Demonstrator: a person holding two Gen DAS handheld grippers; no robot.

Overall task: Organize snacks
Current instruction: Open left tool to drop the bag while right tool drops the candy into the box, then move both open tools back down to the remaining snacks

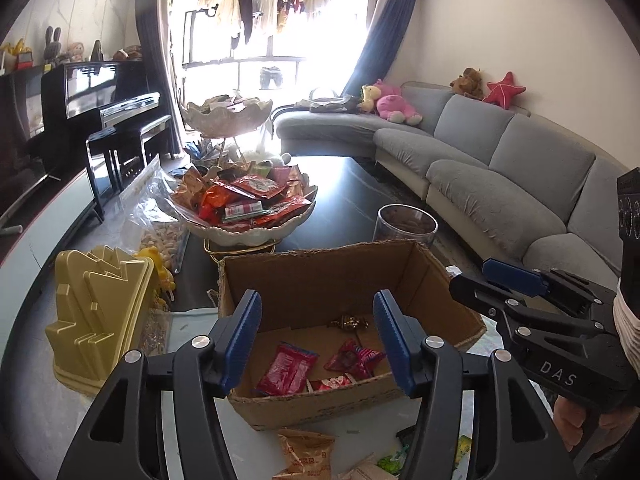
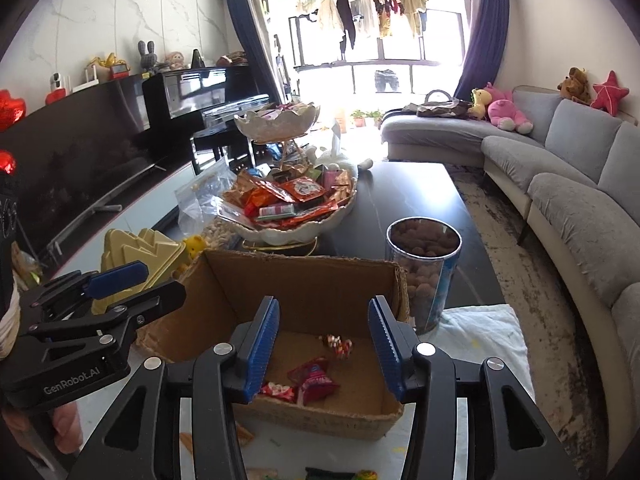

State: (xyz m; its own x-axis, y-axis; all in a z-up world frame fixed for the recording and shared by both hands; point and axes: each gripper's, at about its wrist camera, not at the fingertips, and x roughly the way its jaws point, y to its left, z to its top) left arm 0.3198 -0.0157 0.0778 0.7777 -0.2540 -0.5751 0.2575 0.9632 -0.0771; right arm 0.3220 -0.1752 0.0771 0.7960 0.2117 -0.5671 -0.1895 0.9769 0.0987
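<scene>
Over the cardboard box [image 1: 344,280] I hold my left gripper [image 1: 318,340] and right gripper [image 2: 323,346], both wide and empty. Inside lie small snack packets [image 1: 286,368]. I judge them light, soft and crinkly; best pinched at a flat sealed edge.

Matt corrugated cardboard box [image 1: 340,276], glossy foil snack packets [image 1: 285,368], ribbed blue plastic tongs [image 1: 316,344], glossy white bowl [image 2: 288,234]
</scene>
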